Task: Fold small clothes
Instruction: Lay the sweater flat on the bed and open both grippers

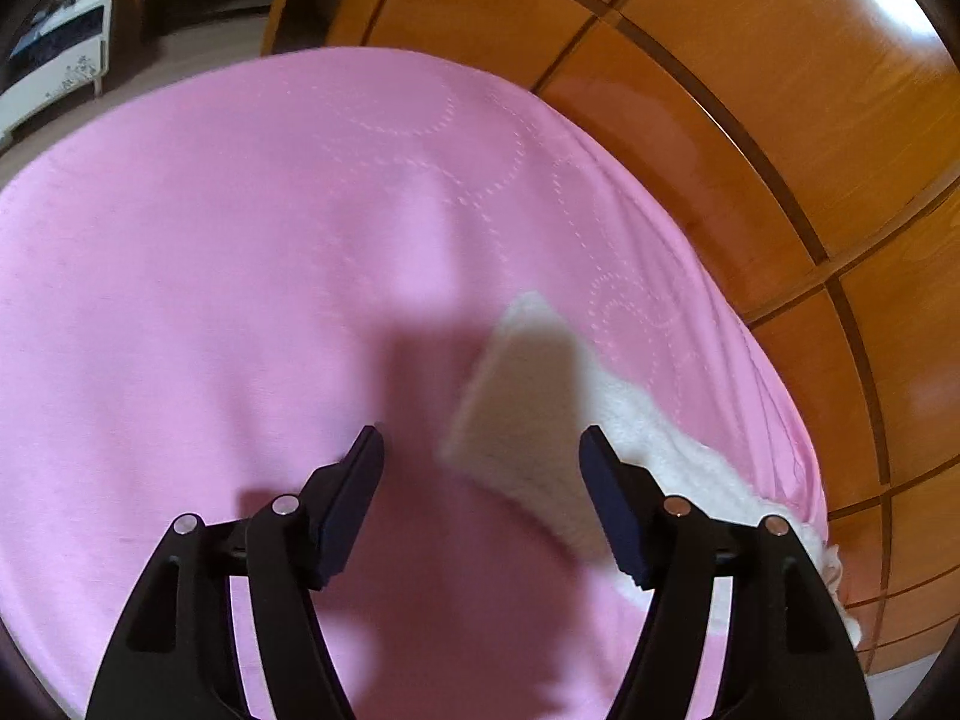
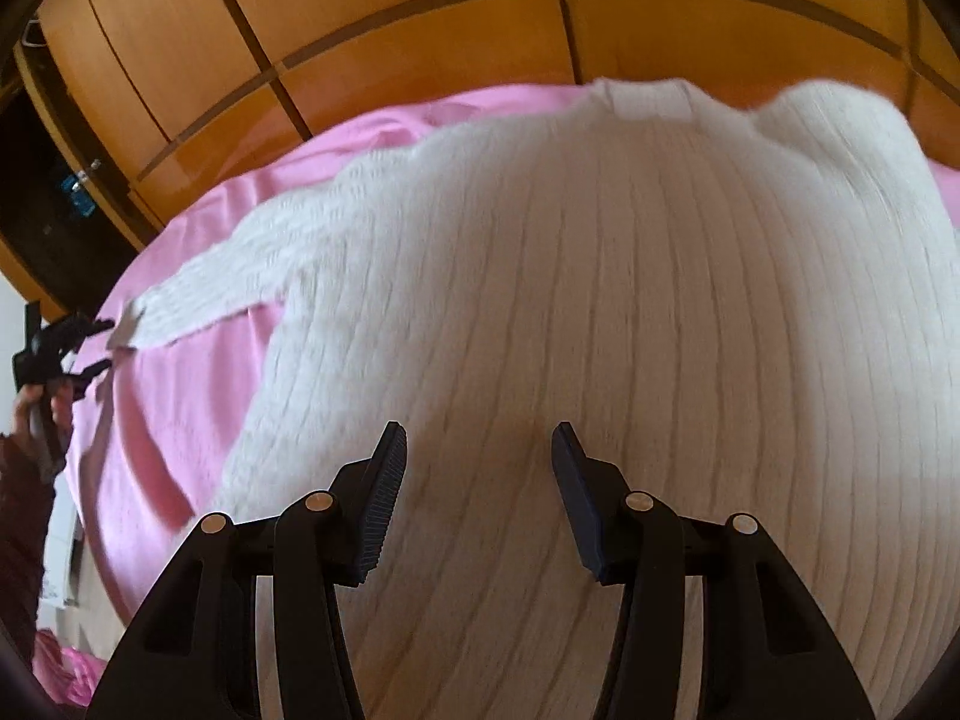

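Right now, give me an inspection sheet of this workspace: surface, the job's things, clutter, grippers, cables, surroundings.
Surface: pink bedspread with stitched ring patterns, lying mostly smooth.
Job's things: white ribbed sweater spread flat on the bedspread, collar at the far side, one sleeve stretched out to the left; its cuff lies ahead of the left gripper.
Clutter: nothing seen on the bedspread.
Grippers: left gripper open, empty, above the cuff; right gripper open, empty, over the sweater's body.
Cables: nothing seen.
Surroundings: wooden wardrobe panels behind the bed; a white cabinet far left.
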{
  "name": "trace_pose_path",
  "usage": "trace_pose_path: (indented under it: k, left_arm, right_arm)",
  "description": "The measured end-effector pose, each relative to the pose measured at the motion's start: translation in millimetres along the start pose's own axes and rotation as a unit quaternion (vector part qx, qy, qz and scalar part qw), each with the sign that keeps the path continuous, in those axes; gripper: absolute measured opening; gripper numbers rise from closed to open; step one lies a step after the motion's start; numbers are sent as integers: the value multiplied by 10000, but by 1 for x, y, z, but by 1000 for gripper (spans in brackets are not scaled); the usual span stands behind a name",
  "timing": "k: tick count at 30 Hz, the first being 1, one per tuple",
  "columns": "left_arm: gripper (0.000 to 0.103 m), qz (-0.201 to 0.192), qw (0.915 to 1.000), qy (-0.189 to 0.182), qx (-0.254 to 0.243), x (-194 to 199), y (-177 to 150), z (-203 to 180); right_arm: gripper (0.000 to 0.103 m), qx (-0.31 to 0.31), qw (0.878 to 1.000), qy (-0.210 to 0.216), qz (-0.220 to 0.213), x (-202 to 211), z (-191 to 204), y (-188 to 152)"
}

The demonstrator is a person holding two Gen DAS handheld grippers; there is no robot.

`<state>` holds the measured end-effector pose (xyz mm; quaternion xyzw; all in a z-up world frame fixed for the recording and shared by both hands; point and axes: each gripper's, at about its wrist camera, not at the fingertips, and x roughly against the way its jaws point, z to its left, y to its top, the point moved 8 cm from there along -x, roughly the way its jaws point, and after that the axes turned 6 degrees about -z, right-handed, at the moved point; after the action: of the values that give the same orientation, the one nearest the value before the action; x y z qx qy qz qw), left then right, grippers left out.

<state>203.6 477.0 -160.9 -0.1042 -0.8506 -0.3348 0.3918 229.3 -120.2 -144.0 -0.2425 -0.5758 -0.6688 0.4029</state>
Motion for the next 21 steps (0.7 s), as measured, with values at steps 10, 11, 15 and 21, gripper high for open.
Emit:
trace_pose_path:
  k: [10,11,15,21]
  left_arm:
    - [4,-520,9986,27,-121,44,-11,1]
    - [5,-541,9981,223,-172,47,-13,7]
    - [15,-98,9967,801,-59,26,-30,33]
    - [46,-469,9971,411,-430,80,-55,-3]
  right_arm:
    - [50,-26,9999,-106,49,25,-6,-25]
    - [50,-69,9999,-125,71,25,-8,-29]
    - [50,-140,9998,-127,84,30,-12,-38]
    - [64,-544,9973,-384,-321,78,-54,-34]
